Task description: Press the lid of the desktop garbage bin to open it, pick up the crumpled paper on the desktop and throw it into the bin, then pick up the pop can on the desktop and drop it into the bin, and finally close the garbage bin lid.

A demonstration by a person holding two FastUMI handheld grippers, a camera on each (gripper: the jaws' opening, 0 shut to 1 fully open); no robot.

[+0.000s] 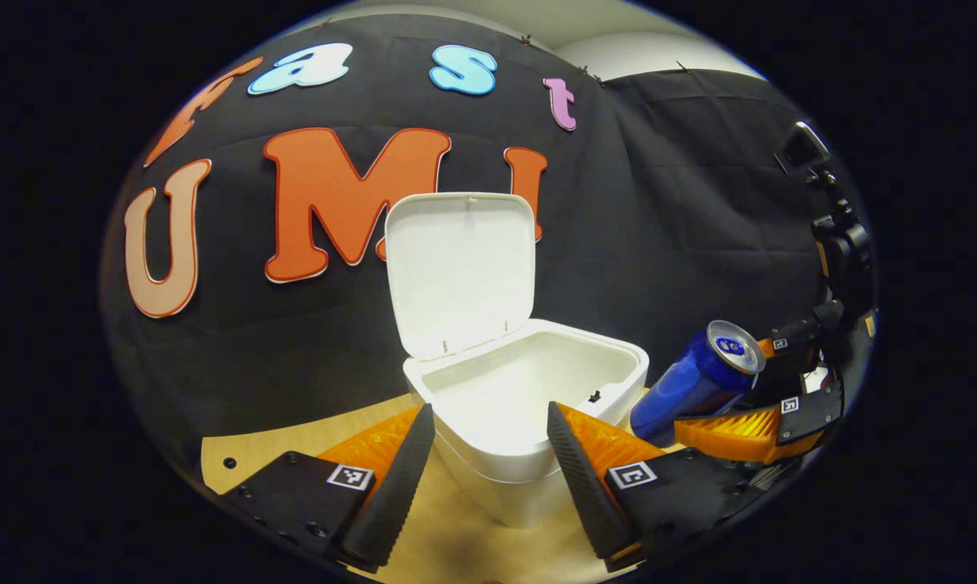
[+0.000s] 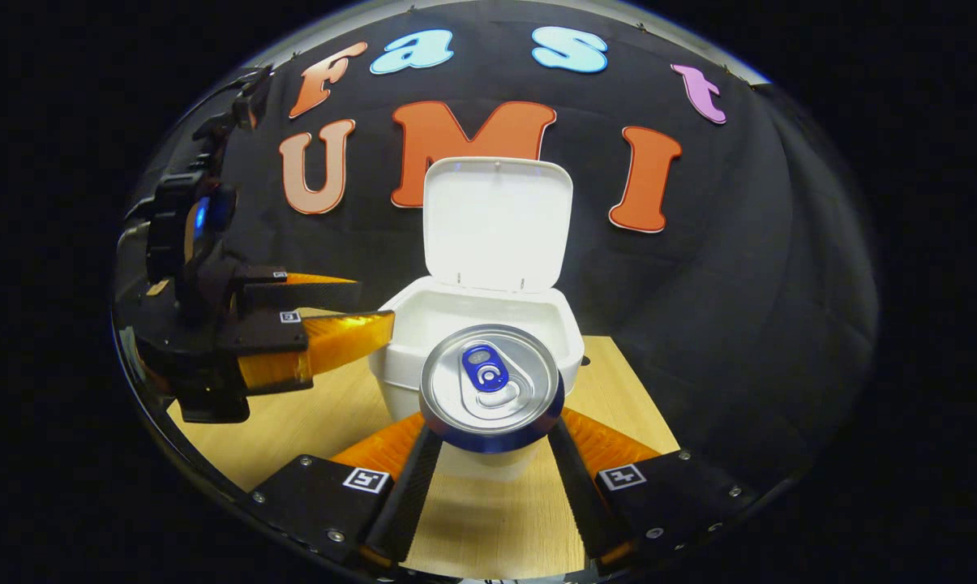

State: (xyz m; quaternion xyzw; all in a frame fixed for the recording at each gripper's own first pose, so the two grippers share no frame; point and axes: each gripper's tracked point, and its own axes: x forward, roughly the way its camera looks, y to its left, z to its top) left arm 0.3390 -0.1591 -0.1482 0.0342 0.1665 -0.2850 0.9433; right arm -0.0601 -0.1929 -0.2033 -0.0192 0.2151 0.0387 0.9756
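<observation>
The white garbage bin (image 1: 529, 422) stands on the wooden desktop with its lid (image 1: 460, 272) swung up and back. In the left gripper view my left gripper (image 1: 488, 422) is open just in front of the bin, nothing between its fingers. To the right of the bin, the right gripper (image 1: 747, 422) holds the blue pop can (image 1: 695, 381) tilted, its top toward the bin. In the right gripper view the pop can (image 2: 492, 385) sits between my right gripper's (image 2: 488, 438) fingers, silver top facing the camera, in front of the bin (image 2: 407, 332). The open left gripper (image 2: 366, 312) reaches in from the left.
The wooden desktop (image 2: 496, 519) runs under both grippers, and its edge (image 1: 212, 462) shows at the lower left of the left gripper view. Black cloth walls close off the back and right side behind the bin.
</observation>
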